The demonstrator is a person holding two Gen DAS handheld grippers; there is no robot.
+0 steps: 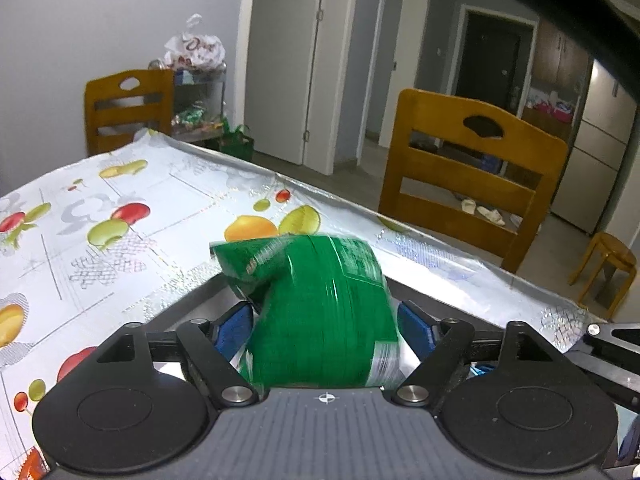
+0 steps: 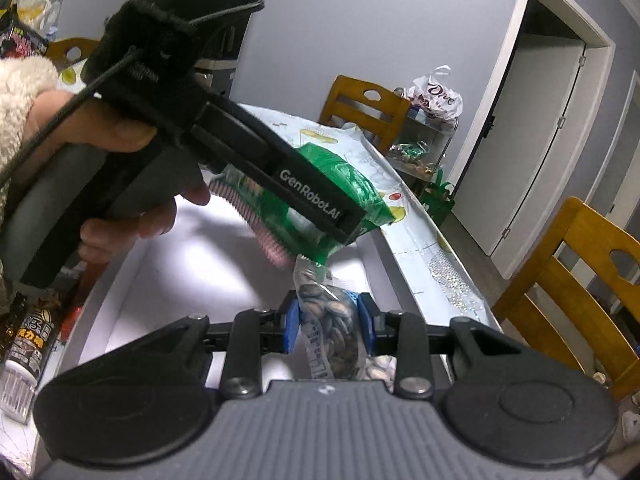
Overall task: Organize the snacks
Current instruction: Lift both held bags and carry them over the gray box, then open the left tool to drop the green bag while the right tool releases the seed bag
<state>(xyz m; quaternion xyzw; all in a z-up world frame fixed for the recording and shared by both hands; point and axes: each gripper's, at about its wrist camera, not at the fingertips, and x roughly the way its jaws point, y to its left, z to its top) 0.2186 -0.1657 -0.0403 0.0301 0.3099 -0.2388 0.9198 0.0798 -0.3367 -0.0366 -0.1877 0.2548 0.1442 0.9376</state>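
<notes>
A clear bag of dark seeds (image 2: 332,328) is pinched between the blue pads of the right claw (image 2: 329,322), at six o'clock in the right wrist view, hanging over a white open box (image 2: 168,264) that lies on the table. In the left wrist view a green snack packet (image 1: 320,312) fills the six o'clock area between the spread pads of the left claw (image 1: 325,326); a gap shows beside the right pad, so the packet seems released or barely held, and it is blurred. The same packet is seen from the right wrist at twelve o'clock above the box, with the person's hand (image 2: 116,184) on the left tool at nine o'clock. The step in hand is judged to be dropping the green packet into the box; next, the left claw would need to be drawn clear and the seed bag lowered in. The table (image 1: 120,208) is covered with a fruit-print cloth. Wooden chairs (image 1: 472,176), grey walls and open doorways are seen beyond.
</notes>
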